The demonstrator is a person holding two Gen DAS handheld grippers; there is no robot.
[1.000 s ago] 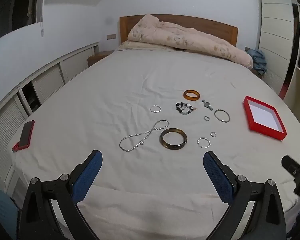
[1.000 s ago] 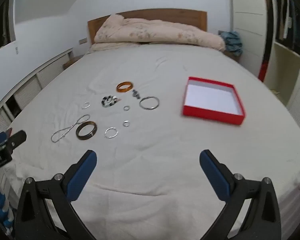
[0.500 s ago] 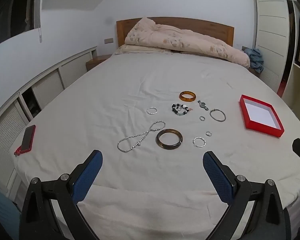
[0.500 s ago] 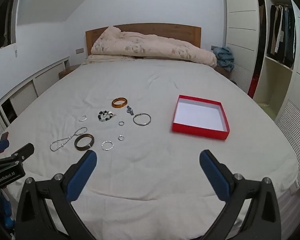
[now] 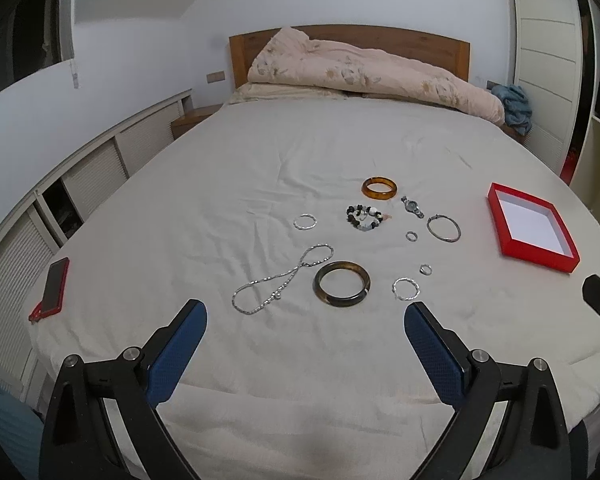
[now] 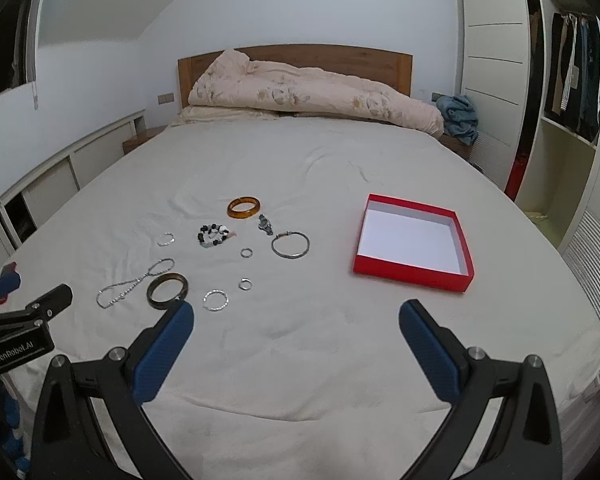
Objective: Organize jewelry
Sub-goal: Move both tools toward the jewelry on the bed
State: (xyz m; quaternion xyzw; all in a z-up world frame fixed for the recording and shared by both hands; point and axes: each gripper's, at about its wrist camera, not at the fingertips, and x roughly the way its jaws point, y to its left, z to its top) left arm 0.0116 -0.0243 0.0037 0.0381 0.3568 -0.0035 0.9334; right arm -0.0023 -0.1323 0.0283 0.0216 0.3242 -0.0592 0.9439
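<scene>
Jewelry lies spread on the white bed sheet: a dark bangle [image 5: 342, 283] [image 6: 167, 285], a silver chain necklace [image 5: 282, 278] [image 6: 135, 282], an amber bangle [image 5: 379, 188] [image 6: 243, 207], a bead bracelet [image 5: 364, 217], a small watch [image 5: 413, 206], a thin silver bangle [image 5: 443, 228] [image 6: 290, 244] and several small silver rings. An empty red box [image 5: 532, 226] [image 6: 414, 241] sits to the right of them. My left gripper [image 5: 303, 322] is open and empty, near the front edge, before the dark bangle. My right gripper [image 6: 296, 320] is open and empty, before the box.
A red-cased phone [image 5: 54, 283] lies at the bed's left edge. A rolled duvet [image 5: 364, 74] lies at the headboard. Low cabinets [image 5: 96, 176] run along the left wall, a wardrobe [image 6: 568, 92] on the right. The left gripper shows in the right wrist view [image 6: 20, 320].
Both views have pulled back and tilted up a little, so the jewelry and box sit slightly farther away. Both grippers stay open and nothing on the bed moved.
</scene>
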